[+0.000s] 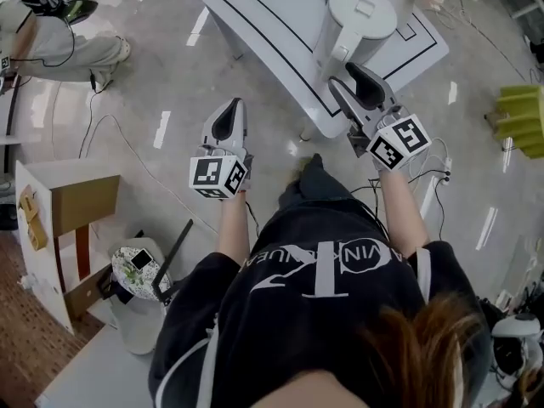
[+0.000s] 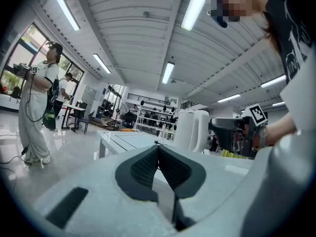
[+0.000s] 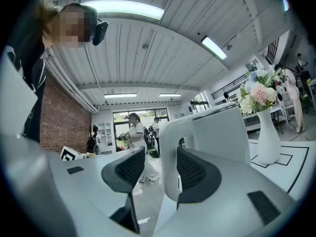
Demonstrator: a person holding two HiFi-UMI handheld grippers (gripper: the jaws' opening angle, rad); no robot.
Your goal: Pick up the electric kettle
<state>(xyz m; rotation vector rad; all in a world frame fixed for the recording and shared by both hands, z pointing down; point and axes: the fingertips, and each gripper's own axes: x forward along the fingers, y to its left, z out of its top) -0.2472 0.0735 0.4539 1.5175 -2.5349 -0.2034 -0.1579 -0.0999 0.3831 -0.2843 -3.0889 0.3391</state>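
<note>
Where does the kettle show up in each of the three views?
Head view: kettle at top, right of centre.
Left gripper view: kettle just right of centre.
Right gripper view: kettle centre-right, handle seen between the jaws.
Shared landmark: white table with black lines.

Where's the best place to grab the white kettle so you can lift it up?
Take the electric kettle by its handle, coming in level from the person's side of the table. The handle is an upright loop that sticks out toward the open right tool, and it looks slim enough to fit between the jaws. The round body looks too wide for them.
</note>
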